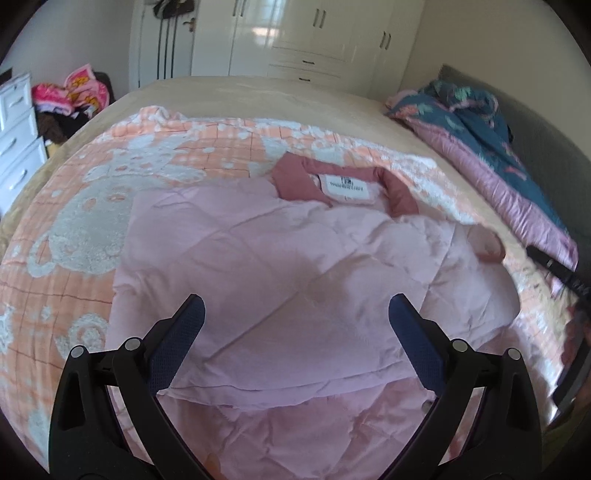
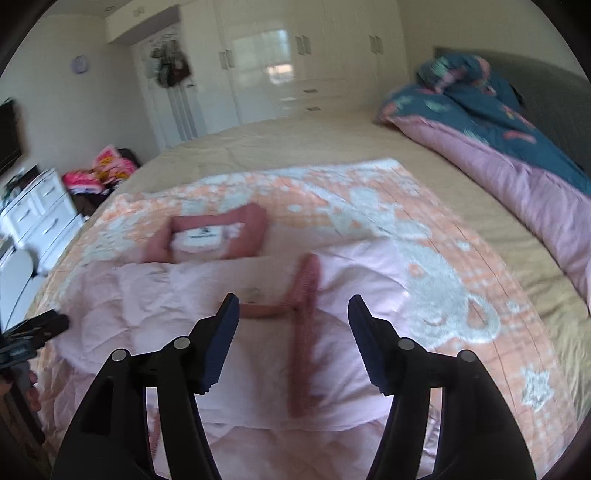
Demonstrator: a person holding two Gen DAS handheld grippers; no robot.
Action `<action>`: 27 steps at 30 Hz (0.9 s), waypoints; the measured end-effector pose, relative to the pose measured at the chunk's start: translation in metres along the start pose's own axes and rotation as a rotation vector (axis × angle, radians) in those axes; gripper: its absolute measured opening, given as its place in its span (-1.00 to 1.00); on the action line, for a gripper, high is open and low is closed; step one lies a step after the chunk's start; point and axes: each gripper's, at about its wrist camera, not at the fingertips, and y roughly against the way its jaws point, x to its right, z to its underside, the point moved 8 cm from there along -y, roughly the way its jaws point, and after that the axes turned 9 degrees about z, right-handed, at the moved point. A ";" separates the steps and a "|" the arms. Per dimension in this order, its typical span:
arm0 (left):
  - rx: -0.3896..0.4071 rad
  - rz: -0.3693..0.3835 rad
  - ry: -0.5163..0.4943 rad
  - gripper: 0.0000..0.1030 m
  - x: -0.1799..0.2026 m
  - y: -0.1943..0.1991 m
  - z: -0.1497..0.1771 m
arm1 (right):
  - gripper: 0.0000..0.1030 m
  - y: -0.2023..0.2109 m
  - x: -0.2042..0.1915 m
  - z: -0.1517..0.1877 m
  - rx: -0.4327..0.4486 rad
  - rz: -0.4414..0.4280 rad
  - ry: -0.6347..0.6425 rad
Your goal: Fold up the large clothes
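Observation:
A light pink quilted jacket [image 1: 280, 258] lies partly folded on an orange-and-white blanket [image 1: 85, 206] on the bed. Its darker pink collar [image 1: 295, 181] with a white label points away from me. My left gripper [image 1: 295, 314] is open and empty, hovering just above the jacket's near part. In the right wrist view the jacket [image 2: 155, 295] shows a dark pink cuff and trim [image 2: 306, 295]. My right gripper [image 2: 291, 314] is open and empty above that trim. The right gripper's tip shows at the left wrist view's right edge [image 1: 546, 264].
A rolled teal-and-pink duvet [image 2: 517, 155] lies along the grey headboard [image 2: 524, 70] on the right. White drawers [image 1: 18, 140] and a heap of pink clothes [image 1: 77, 92] stand left of the bed. White wardrobes [image 1: 303, 33] line the far wall. Beige bedsheet [image 2: 295, 144] lies beyond the blanket.

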 end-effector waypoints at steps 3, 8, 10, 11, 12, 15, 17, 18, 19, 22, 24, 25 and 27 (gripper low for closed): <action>-0.079 -0.040 -0.025 0.81 -0.004 -0.019 0.015 | 0.26 0.002 -0.035 0.005 0.000 -0.052 0.097; -0.110 -0.046 0.001 0.81 -0.012 -0.033 0.028 | 0.39 -0.018 -0.072 0.032 -0.105 -0.076 0.200; -0.110 -0.041 0.006 0.83 -0.015 -0.035 0.031 | 0.41 -0.035 -0.074 0.048 -0.185 -0.051 0.220; -0.112 -0.036 0.014 0.83 -0.015 -0.036 0.032 | 0.41 -0.048 -0.071 0.058 -0.224 -0.027 0.225; -0.115 -0.036 0.016 0.83 -0.016 -0.037 0.033 | 0.41 -0.051 -0.069 0.062 -0.233 -0.030 0.215; -0.121 -0.052 0.001 0.83 -0.012 -0.038 0.034 | 0.41 -0.058 -0.067 0.067 -0.248 -0.035 0.185; -0.122 -0.050 0.003 0.83 -0.011 -0.037 0.033 | 0.41 -0.059 -0.067 0.068 -0.245 -0.032 0.188; -0.123 -0.047 0.004 0.83 -0.011 -0.036 0.033 | 0.41 -0.060 -0.067 0.070 -0.245 -0.033 0.186; -0.123 -0.045 0.005 0.83 -0.011 -0.035 0.033 | 0.41 -0.061 -0.066 0.071 -0.245 -0.036 0.179; -0.126 -0.047 0.007 0.83 -0.011 -0.035 0.032 | 0.44 -0.057 -0.067 0.070 -0.247 -0.053 0.161; -0.128 -0.043 0.012 0.83 -0.011 -0.034 0.032 | 0.44 -0.054 -0.065 0.068 -0.252 -0.069 0.146; -0.129 -0.041 0.015 0.83 -0.011 -0.033 0.031 | 0.45 -0.052 -0.064 0.067 -0.255 -0.078 0.136; -0.131 -0.037 0.022 0.83 -0.010 -0.030 0.030 | 0.52 -0.047 -0.063 0.063 -0.256 -0.107 0.102</action>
